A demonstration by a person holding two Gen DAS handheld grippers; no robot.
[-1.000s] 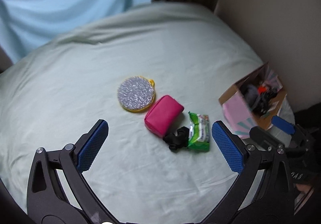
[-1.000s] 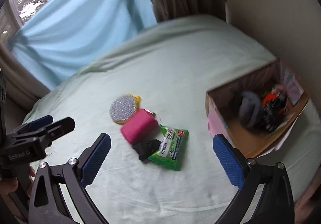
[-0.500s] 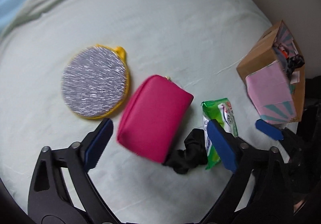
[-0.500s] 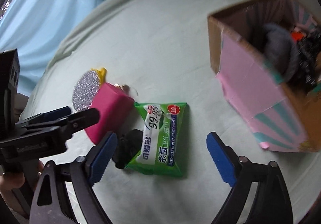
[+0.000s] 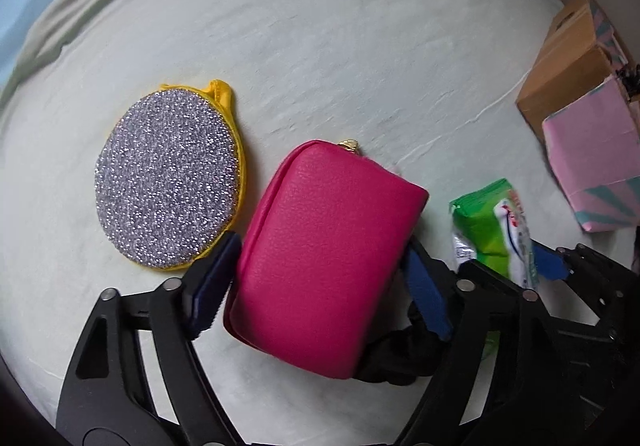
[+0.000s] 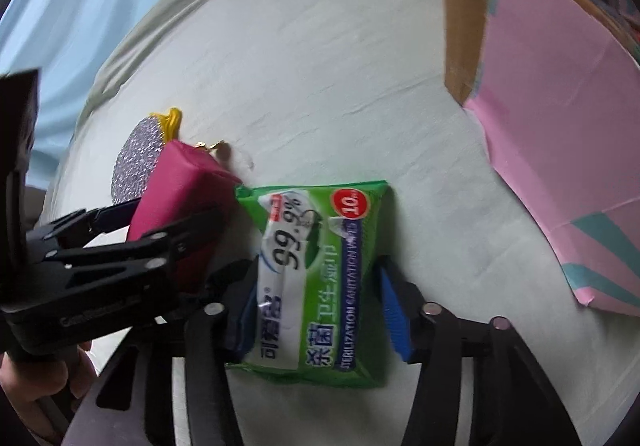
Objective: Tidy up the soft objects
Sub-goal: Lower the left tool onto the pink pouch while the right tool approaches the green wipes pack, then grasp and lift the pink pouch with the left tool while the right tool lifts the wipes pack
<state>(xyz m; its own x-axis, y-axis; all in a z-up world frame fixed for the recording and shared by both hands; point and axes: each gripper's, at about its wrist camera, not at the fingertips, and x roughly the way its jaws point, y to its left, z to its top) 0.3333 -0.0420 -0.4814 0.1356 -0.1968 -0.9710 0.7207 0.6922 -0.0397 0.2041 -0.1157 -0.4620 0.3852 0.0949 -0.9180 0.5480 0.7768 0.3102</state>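
A pink zip pouch (image 5: 324, 258) lies on the pale green bed sheet (image 5: 340, 46). My left gripper (image 5: 316, 286) has closed on it, both blue pads pressing its sides. A green wet-wipes pack (image 6: 320, 278) lies to the pouch's right. My right gripper (image 6: 320, 310) straddles it, left pad touching, right pad close beside its edge. A black scrunchie (image 5: 400, 358) lies between pouch and pack, partly hidden. A round silver scouring pad with yellow rim (image 5: 170, 182) lies left of the pouch.
A pink cardboard box (image 6: 560, 106) with soft things inside stands at the right, close to the wipes pack; it also shows in the left wrist view (image 5: 592, 150). Light blue curtain (image 6: 80, 6) hangs behind the bed.
Both grippers came down onto the bed. The left jaws narrowed from wide open onto the pink pouch. The right jaws narrowed around the wipes pack.
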